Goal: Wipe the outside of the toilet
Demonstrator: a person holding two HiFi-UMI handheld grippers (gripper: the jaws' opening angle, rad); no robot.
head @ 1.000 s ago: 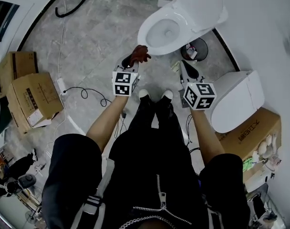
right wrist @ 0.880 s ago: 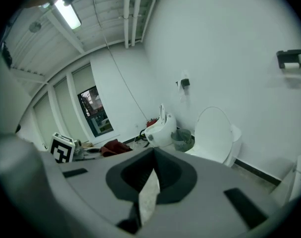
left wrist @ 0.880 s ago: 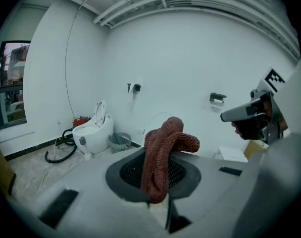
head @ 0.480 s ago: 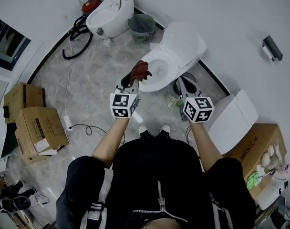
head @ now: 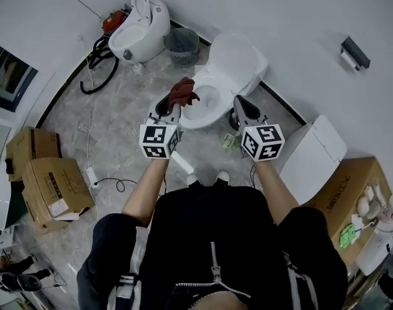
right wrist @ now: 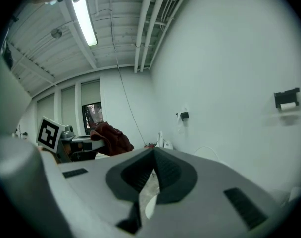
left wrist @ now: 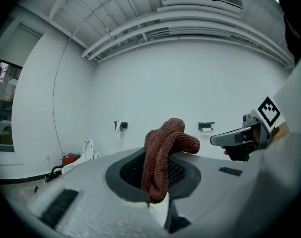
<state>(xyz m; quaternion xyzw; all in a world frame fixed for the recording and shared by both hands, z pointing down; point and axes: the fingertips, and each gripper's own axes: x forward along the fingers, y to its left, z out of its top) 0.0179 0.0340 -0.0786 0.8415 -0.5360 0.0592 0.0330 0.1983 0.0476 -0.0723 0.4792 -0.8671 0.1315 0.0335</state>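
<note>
The white toilet stands against the wall with its lid up and bowl open. My left gripper hovers over the bowl's near-left rim, shut on a red-brown knitted cloth. In the left gripper view the cloth bunches up out of the closed jaws. My right gripper hangs at the toilet's near-right side, shut with nothing in it. In the right gripper view its jaw tips meet, and the cloth shows off to the left.
A second white toilet, a grey basket and a black hose sit at the back left. Cardboard boxes lie at left. A white unit and another box stand at right. A paper holder is on the wall.
The view has lifted towards the wall and the toilet now sits lower in the frame. Both grippers have risen and moved towards the bowl; the left one still holds the cloth.
</note>
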